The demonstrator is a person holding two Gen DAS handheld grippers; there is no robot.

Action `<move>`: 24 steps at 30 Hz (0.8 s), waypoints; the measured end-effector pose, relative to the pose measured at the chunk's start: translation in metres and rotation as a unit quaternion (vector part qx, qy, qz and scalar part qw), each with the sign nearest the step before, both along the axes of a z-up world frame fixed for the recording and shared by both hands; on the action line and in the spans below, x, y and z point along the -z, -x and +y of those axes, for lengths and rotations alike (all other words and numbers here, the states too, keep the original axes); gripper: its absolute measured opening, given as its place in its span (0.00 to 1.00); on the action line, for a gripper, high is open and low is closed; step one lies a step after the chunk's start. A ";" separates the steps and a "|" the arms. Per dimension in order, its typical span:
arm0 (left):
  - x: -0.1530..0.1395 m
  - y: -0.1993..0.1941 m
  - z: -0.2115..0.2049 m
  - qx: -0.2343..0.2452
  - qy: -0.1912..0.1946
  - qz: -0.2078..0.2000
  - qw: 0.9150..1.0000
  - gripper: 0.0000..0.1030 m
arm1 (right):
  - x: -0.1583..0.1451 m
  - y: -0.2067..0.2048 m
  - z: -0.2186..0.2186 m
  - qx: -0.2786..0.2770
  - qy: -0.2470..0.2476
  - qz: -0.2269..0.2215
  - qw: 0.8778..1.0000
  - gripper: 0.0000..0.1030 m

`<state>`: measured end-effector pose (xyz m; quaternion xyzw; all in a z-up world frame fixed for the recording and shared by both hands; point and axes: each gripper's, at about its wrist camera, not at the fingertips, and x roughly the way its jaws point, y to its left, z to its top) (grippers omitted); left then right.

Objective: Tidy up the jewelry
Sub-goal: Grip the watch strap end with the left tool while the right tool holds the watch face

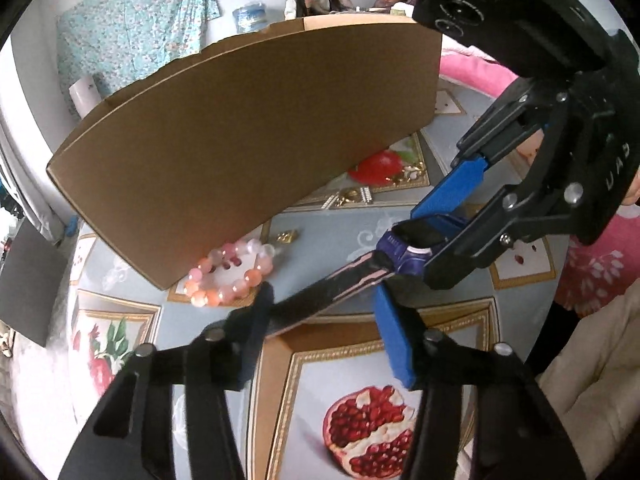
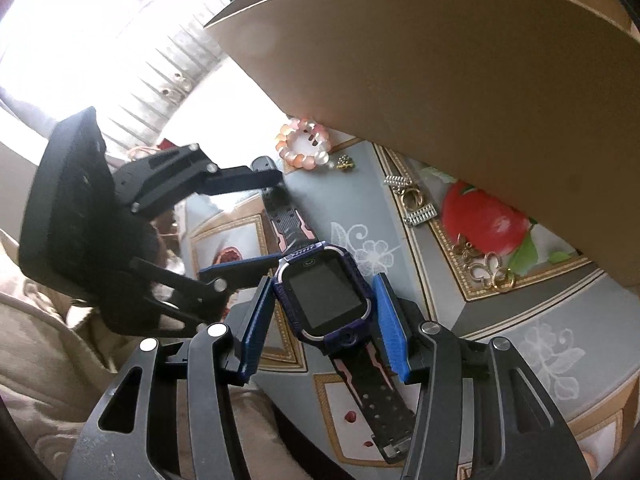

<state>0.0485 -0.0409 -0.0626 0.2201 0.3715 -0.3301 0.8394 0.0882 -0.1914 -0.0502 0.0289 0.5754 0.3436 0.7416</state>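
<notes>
A purple smartwatch (image 2: 325,297) with a black and pink strap sits between the blue pads of my right gripper (image 2: 322,284), which is shut on its case. In the left wrist view the same watch (image 1: 400,250) shows at the tips of the right gripper (image 1: 416,246), which reaches in from the upper right. Its strap (image 1: 340,288) runs slantwise between the fingers of my left gripper (image 1: 322,296). That gripper's jaws stand apart and its pads do not clearly press on the strap. Seen from the right wrist, the left gripper (image 2: 279,218) straddles the far strap.
A pink bead bracelet (image 1: 228,276) lies against the foot of a large cardboard box (image 1: 240,140). A small gold charm (image 2: 345,163) and several gold and silver pieces (image 2: 414,204) (image 2: 490,272) lie on the fruit-printed tablecloth (image 1: 360,432) along the box. Two people sit far behind.
</notes>
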 end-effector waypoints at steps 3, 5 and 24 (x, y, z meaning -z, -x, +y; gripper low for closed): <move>-0.003 0.001 0.002 -0.001 0.000 -0.002 1.000 0.26 | -0.001 0.002 -0.002 0.003 -0.006 -0.003 1.000 0.46; -0.003 0.000 0.000 -0.006 -0.002 -0.005 1.000 0.20 | -0.003 0.005 -0.004 0.005 -0.003 -0.012 1.000 0.46; -0.029 0.000 0.017 -0.027 0.043 -0.052 0.997 0.06 | 0.003 0.034 0.027 -0.009 0.075 -0.117 0.990 0.46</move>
